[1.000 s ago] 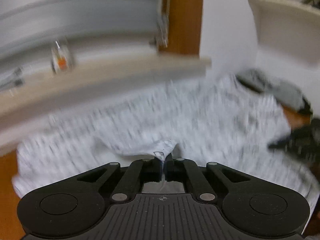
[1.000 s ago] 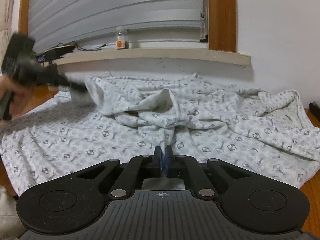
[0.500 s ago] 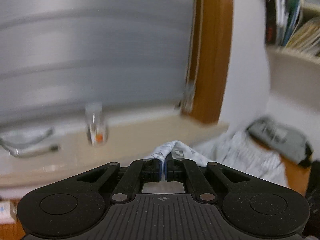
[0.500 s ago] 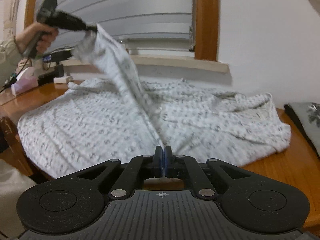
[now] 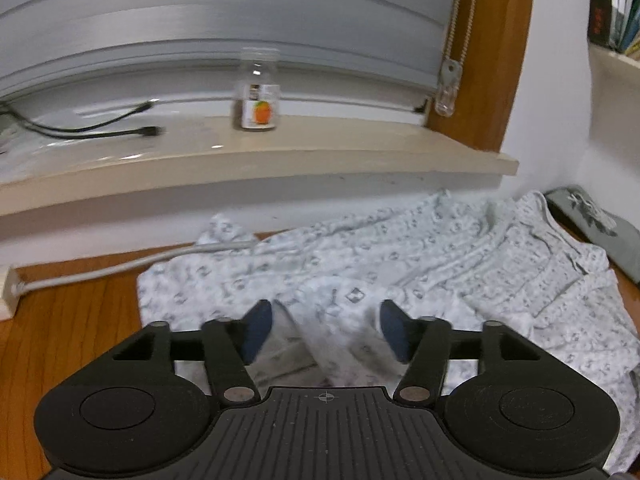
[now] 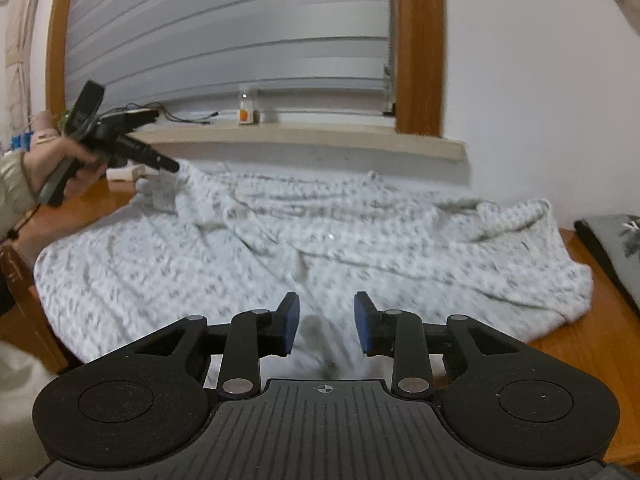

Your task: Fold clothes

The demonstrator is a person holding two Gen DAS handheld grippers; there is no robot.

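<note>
Soft printed cloth garment (image 6: 320, 240), glossy wood table (image 6: 580, 344), matt plastic grippers

Left claw (image 5: 326, 330) and right claw (image 6: 327, 324) both gape wide (nothing pinched between fingers).

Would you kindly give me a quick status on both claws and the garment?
Left claw open, right claw open, neither gripping. Patterned white garment spread rumpled on wooden table, not folded. Grey folded item at right edge, apart.
</note>
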